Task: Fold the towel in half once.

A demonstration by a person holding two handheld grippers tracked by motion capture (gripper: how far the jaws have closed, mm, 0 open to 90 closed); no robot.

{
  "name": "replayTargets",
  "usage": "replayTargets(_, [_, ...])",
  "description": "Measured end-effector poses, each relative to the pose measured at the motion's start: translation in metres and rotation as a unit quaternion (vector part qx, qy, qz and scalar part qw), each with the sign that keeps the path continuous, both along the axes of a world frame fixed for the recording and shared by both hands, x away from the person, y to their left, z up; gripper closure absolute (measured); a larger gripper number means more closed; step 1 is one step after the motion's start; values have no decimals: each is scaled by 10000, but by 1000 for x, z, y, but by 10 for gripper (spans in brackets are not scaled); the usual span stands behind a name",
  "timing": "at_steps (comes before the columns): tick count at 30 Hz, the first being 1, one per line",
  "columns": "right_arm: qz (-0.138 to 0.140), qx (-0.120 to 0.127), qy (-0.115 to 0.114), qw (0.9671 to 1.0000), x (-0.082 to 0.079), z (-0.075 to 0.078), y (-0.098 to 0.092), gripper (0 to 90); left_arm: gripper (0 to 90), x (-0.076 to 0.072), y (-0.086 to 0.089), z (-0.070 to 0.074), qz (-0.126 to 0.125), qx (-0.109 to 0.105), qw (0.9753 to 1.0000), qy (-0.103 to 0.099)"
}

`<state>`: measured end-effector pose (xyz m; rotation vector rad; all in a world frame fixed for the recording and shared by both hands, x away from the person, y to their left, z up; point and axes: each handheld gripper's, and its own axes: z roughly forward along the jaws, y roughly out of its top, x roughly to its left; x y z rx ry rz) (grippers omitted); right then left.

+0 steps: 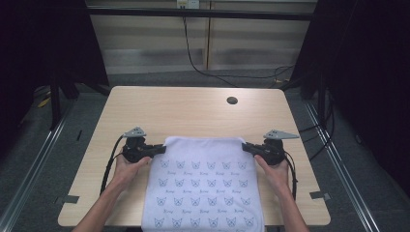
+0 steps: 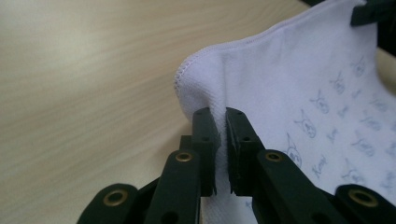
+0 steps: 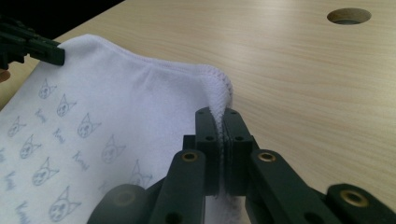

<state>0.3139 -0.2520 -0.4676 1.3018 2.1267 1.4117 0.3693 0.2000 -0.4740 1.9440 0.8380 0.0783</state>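
Your left tool point(image 1: 155, 149) and right tool point(image 1: 250, 147) each pinch a far corner of the towel point(image 1: 203, 183), which runs lengthwise toward you and overhangs the desk point(image 1: 193, 108) near edge.

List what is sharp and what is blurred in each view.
High view: dim, dark surroundings, towel and table evenly lit. Left gripper view: towel hem sharp, nearest linkage soft. Right gripper view: jaws sharp, lower knuckles and table hole slightly blurred.

- White cloth point(image 3: 93, 126), pinched at both tongs: small script word under each printed cat head, too blurred to read.
- No other lettering legible.
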Motion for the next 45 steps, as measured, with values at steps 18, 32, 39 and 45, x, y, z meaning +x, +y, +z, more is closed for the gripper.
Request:
replayTargets(18, [142,408,-801,9958,25,83,3,876,835,14,17,77,352,-409,9962,-685])
replayTargets(32, [-68,512,-1287,9903,61,164,-1,879,838,34,11,159,591,-521,9865,-1437])
replayTargets(39, [96,435,-1473,9881,43,178,-1,878,838,15,15,162,391,-531,9854,-1567])
replayTargets(45, [417,346,-1288,9902,4,148,0,879,838,-16,21,128,149,-503,9888,-1396])
